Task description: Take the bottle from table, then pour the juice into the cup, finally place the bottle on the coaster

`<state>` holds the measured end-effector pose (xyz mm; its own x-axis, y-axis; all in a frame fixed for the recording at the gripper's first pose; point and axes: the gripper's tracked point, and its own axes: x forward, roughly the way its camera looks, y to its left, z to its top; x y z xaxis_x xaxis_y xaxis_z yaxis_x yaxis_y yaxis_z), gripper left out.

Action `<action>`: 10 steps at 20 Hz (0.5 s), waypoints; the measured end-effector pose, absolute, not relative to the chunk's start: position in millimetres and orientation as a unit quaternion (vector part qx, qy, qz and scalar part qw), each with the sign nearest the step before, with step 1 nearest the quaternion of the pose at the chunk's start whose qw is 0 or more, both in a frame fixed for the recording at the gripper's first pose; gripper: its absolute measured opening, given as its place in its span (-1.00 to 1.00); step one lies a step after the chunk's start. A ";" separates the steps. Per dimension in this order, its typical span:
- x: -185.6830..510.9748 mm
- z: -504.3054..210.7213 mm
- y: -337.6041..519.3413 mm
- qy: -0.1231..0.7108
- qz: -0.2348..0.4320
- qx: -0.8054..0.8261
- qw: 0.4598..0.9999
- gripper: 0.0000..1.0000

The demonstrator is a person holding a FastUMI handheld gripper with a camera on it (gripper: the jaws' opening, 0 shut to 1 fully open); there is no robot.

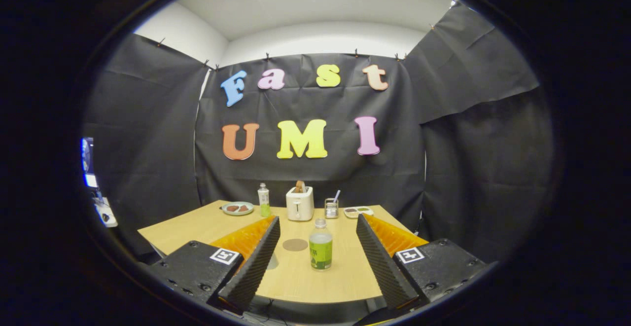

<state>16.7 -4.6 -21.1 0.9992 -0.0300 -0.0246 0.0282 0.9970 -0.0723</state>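
The tool (318,227) is spread wide, its two fingers apart with nothing between them but open tabletop (197,227), so the take step has not yet begun. The bottle (321,251) stands upright on the tabletop, its long axis vertical, straight ahead of the tool and nearly centred in the gap between the fingers, a touch nearer the right finger than the left. It lies about level with the fingertips, but not touched by either finger. That is the relation the coming move turns on: the tool likely needs to go forward and a little down, keeping the bottle centred so both fingers close on its body from the sides. The coaster (295,244), a flat round disc, lies just left of the bottle and slightly beyond it, near the left finger. A cup is hard to make out; a faint pale shape close to the left finger may be one, but I cannot tell. Farther back stand a second bottle (263,200), a toaster (299,202), a plate (237,208) and a small tray (358,211).
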 end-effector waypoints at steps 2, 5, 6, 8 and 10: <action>26.1 -30.1 -6.6 0.024 -0.018 -0.041 0.999 1.00; 41.3 -42.0 -10.7 0.031 -0.018 -0.042 0.998 1.00; 48.0 -46.2 -12.5 0.033 -0.018 -0.041 0.998 1.00; 61.5 -57.0 -16.6 0.041 -0.018 -0.039 0.998 1.00; 74.1 -70.5 -22.5 0.054 -0.020 -0.038 0.998 1.00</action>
<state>74.1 -22.5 -70.5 0.9933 -0.0450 -0.1069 0.0368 0.9963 -0.0777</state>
